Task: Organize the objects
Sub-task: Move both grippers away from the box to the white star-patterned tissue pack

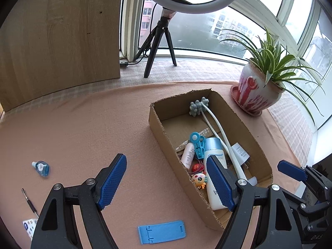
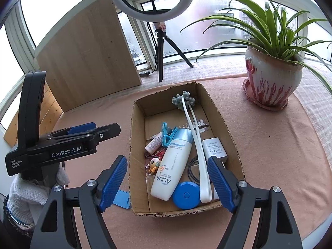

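Both hand-held grippers — left (image 1: 166, 181), right (image 2: 167, 183) — gape wide, empty, above the cardboard box (image 2: 224, 122).

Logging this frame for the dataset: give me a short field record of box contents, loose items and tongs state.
container: open brown cardboard box on pink cloth
in box: white sunscreen bottle with blue cap; round blue disc; white charger plug; white two-pronged massager with grey knobbly heads
loose on cloth: flat blue plastic phone stand; small blue bottle
left tongs: open, empty
right tongs: open, empty
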Tool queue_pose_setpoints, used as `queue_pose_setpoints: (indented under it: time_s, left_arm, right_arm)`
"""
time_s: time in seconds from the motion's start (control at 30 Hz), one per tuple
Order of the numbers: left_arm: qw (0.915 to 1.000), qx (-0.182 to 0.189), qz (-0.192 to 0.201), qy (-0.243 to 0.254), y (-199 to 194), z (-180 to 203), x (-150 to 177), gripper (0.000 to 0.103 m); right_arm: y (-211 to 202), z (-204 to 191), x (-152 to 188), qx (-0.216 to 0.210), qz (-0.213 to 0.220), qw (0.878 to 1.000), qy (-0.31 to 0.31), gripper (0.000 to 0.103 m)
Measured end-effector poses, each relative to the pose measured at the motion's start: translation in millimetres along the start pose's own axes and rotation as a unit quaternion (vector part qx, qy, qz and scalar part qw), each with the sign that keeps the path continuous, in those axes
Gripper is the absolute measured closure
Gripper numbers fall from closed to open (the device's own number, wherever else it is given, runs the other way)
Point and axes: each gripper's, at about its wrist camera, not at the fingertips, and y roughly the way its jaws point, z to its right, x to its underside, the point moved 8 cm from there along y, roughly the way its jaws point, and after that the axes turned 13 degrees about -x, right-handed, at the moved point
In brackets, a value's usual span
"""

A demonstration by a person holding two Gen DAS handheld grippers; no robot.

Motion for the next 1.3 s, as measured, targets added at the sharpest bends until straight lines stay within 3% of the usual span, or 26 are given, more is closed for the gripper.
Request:
queue_pose_setpoints:
  time_s: [0.23,0.57,0.93,1.13,1.3]
  left_arm:
    - [0.9998,-0.001,-0.002,-0.021,-20.8,-37.8,15.2,0.021]
    - [0.9972,-0.031,-0.029,-0.062,-39.8,-125.3,73.2,0.021]
    - [0.9815,-0.091,-0.074,-0.151,-43.1,-255.9,146.7,0.021]
    - [0.9750,-0.101,-0.093,-0.174,-38.3,-289.5,172.5,0.021]
    - [0.9740,-0.100,-0.106,-0.174,-29.2,-295.1,181.4,0.021]
  right_arm:
    - [7.7,-31.5,5.6,-0.016,-0.008,1.000,-0.015,0.027]
    - [28.8,-75.9,24.6,-0.041,-0.035,0.998,-0.034,0.027]
    - [58.0,-122.0,46.4,-0.074,-0.074,0.993,-0.054,0.027]
    - [78.4,-156.7,60.4,-0.092,-0.105,0.987,-0.083,0.027]
    - [95.3,-183.6,74.9,-0.104,-0.132,0.980,-0.106,0.027]
